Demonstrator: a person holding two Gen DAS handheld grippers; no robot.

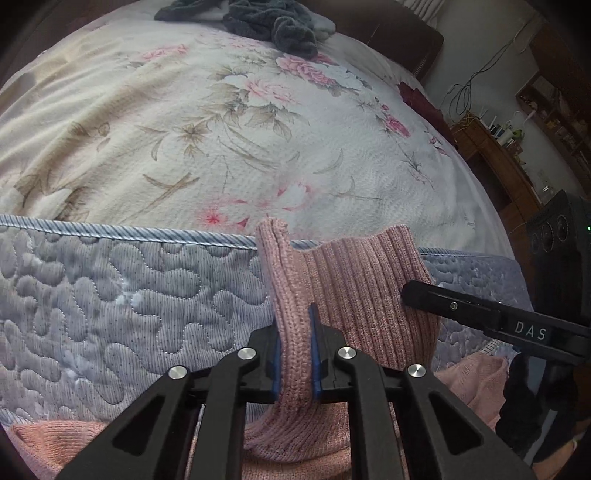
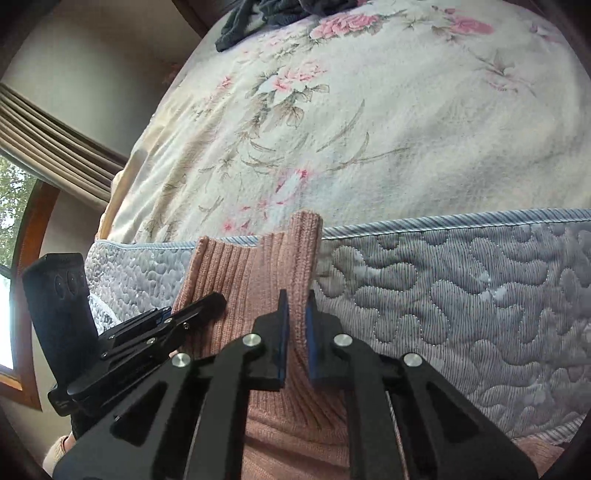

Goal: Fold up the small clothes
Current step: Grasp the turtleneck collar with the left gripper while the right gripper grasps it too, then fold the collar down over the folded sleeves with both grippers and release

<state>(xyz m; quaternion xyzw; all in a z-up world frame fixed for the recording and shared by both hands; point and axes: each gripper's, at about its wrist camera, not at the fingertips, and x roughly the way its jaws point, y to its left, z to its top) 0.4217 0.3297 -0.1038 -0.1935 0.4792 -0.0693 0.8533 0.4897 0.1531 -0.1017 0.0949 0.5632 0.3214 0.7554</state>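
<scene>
Pink knit garment [image 1: 354,280] in front of the bed [image 1: 221,129], left gripper [image 1: 295,354] and right gripper [image 2: 295,339] (2 pairs of fingers) each clamped tight on a fold.

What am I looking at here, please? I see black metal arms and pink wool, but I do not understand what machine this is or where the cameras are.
There is no robot. A person holds two hand-held grippers, each with a camera looking forward along its two fingers. One picture comes from the left gripper, the other from the right gripper; each also shows the other gripper at its side. Both are shut on the same pink knitted garment, each pinching one upper edge, so it hangs in front of the grey quilted mattress side. Above is a floral bedspread with dark grey clothes at the far end.
</scene>
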